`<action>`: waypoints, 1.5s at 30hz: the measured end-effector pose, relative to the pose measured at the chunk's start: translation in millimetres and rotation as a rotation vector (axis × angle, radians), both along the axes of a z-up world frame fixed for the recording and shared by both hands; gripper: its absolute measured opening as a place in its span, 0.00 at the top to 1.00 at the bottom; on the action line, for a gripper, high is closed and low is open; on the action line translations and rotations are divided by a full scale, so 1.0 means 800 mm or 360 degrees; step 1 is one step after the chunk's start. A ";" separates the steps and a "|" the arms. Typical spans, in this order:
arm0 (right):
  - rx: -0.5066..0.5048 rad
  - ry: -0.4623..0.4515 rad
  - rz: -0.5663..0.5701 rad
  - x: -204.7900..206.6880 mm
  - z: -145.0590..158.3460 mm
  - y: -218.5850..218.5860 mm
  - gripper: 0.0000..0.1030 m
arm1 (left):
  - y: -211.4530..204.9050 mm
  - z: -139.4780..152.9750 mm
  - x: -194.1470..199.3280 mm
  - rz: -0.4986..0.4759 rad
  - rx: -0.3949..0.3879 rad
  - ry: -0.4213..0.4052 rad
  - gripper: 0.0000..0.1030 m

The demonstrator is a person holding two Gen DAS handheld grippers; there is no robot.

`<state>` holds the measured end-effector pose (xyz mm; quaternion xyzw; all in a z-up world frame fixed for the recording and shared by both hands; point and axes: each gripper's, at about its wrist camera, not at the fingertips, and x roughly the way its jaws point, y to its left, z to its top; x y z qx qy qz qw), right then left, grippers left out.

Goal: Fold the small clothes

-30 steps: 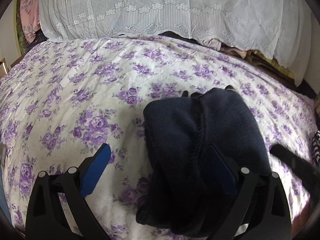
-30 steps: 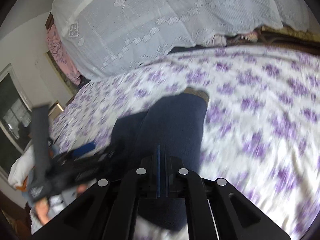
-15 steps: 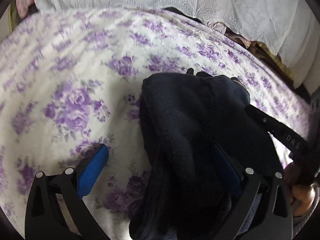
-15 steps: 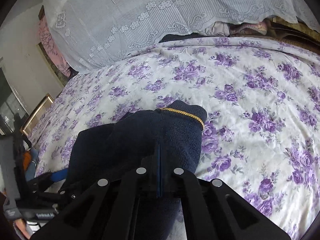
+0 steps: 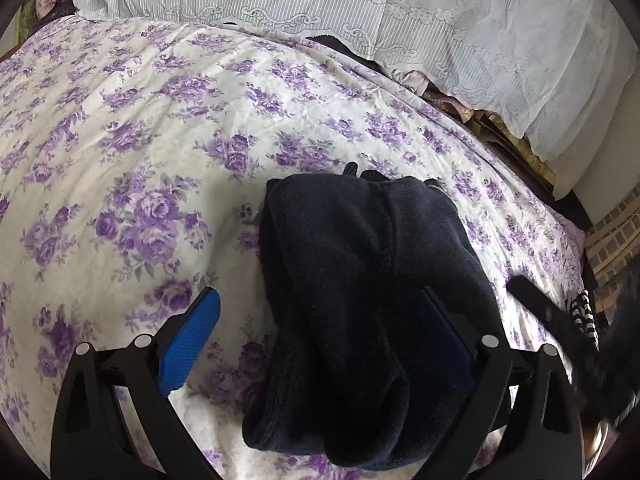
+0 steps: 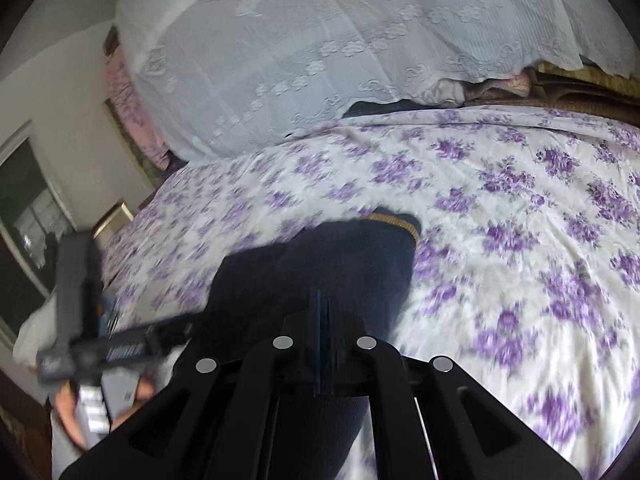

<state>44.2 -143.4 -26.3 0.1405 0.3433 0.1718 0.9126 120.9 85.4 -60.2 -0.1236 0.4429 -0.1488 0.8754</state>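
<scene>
A dark navy knitted garment (image 5: 360, 280) lies folded on the purple-flowered bedsheet (image 5: 140, 140). My left gripper (image 5: 316, 344) is open, its blue pads (image 5: 188, 336) wide apart; the left pad is over bare sheet and the right pad is at the garment's right side, partly hidden by the cloth. In the right wrist view the same garment (image 6: 328, 264) shows a gold-trimmed edge at its far end. My right gripper (image 6: 320, 344) has its pads pressed together just above the garment's near part; whether cloth is pinched between them I cannot tell.
A white lace cover (image 5: 400, 12) drapes over a pile at the far side of the bed. More fabrics (image 6: 500, 88) lie under its edge. A brick wall (image 5: 612, 232) is at the right. The hand with the left gripper's handle (image 6: 100, 352) shows at the left.
The left gripper has pulled back and risen, so more of the sheet shows. The right gripper has swung to the right and is moving, with its view blurred.
</scene>
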 end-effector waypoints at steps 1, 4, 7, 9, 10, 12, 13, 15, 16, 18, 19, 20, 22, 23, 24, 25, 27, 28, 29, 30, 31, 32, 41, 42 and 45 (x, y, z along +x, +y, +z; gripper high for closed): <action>-0.0025 0.0039 0.0016 -0.006 -0.007 0.003 0.95 | 0.001 -0.002 0.001 -0.0001 0.0006 0.0015 0.08; -0.0022 0.0063 -0.0015 -0.012 -0.026 0.001 0.97 | -0.004 -0.029 0.012 -0.0001 0.0077 0.0126 0.06; -0.0003 0.0070 -0.0012 -0.012 -0.028 -0.001 0.98 | -0.001 -0.033 0.014 -0.0003 0.0046 0.0135 0.04; 0.0024 0.0062 -0.0011 -0.013 -0.029 -0.004 0.98 | -0.001 -0.032 0.013 -0.0001 0.0043 0.0129 0.05; 0.0048 0.0057 -0.0015 -0.013 -0.029 -0.006 0.98 | 0.000 -0.029 0.012 -0.0006 0.0024 0.0123 0.06; 0.0076 0.0058 -0.0015 -0.014 -0.025 -0.010 0.96 | 0.002 -0.022 0.010 -0.0039 -0.0030 0.0106 0.09; 0.0080 0.0047 -0.0023 -0.015 -0.021 -0.013 0.95 | 0.004 -0.018 0.008 -0.0054 -0.0051 0.0093 0.09; 0.0062 0.0019 -0.0071 -0.017 -0.015 -0.019 0.52 | 0.004 -0.015 0.008 -0.0055 -0.0051 0.0086 0.09; 0.0060 -0.0004 -0.0102 -0.019 -0.012 -0.023 0.40 | 0.003 -0.017 0.008 -0.0055 -0.0054 0.0094 0.09; 0.0107 0.0005 -0.0119 -0.017 -0.010 -0.034 0.37 | 0.001 -0.023 0.011 -0.0057 -0.0064 0.0129 0.09; 0.0146 0.0019 -0.0121 -0.015 -0.012 -0.039 0.37 | 0.000 -0.026 0.012 -0.0061 -0.0063 0.0139 0.09; 0.0195 0.0042 -0.0121 -0.013 -0.015 -0.043 0.37 | 0.000 -0.026 0.013 -0.0064 -0.0059 0.0139 0.09; 0.0285 0.0102 -0.0100 -0.007 -0.024 -0.049 0.37 | -0.003 -0.026 0.011 -0.0089 -0.0063 0.0134 0.09; 0.0322 0.0129 -0.0087 -0.005 -0.029 -0.049 0.37 | -0.004 -0.026 0.010 -0.0104 -0.0073 0.0134 0.09; 0.0343 0.0148 -0.0080 -0.003 -0.032 -0.048 0.37 | -0.006 -0.026 0.009 -0.0121 -0.0091 0.0134 0.09; 0.0355 0.0169 -0.0072 -0.001 -0.037 -0.047 0.37 | -0.007 -0.026 0.009 -0.0140 -0.0112 0.0134 0.09; 0.0373 0.0202 -0.0065 0.002 -0.044 -0.044 0.37 | -0.011 -0.028 0.008 -0.0161 -0.0114 0.0138 0.08; 0.0395 0.0233 -0.0065 0.006 -0.051 -0.044 0.37 | -0.012 -0.031 0.009 -0.0160 -0.0098 0.0145 0.06; 0.0410 0.0256 -0.0065 0.009 -0.055 -0.044 0.37 | -0.013 -0.034 0.011 -0.0157 -0.0094 0.0156 0.04; 0.0447 0.0288 -0.0062 0.013 -0.062 -0.043 0.37 | -0.013 -0.036 0.012 -0.0153 -0.0108 0.0163 0.04; 0.0500 0.0305 -0.0055 0.016 -0.067 -0.044 0.37 | -0.012 -0.036 0.013 -0.0150 -0.0115 0.0163 0.04; 0.0536 0.0320 -0.0050 0.019 -0.070 -0.045 0.37 | -0.011 -0.036 0.013 -0.0146 -0.0121 0.0162 0.04; 0.0674 0.0399 -0.0014 0.047 -0.092 -0.035 0.39 | -0.013 -0.034 0.013 -0.0194 -0.0243 0.0150 0.27; 0.0680 0.0399 -0.0009 0.048 -0.093 -0.035 0.39 | -0.014 -0.035 0.013 -0.0194 -0.0237 0.0152 0.27; 0.0667 0.0381 -0.0006 0.046 -0.092 -0.034 0.41 | -0.013 -0.034 0.013 -0.0199 -0.0258 0.0145 0.32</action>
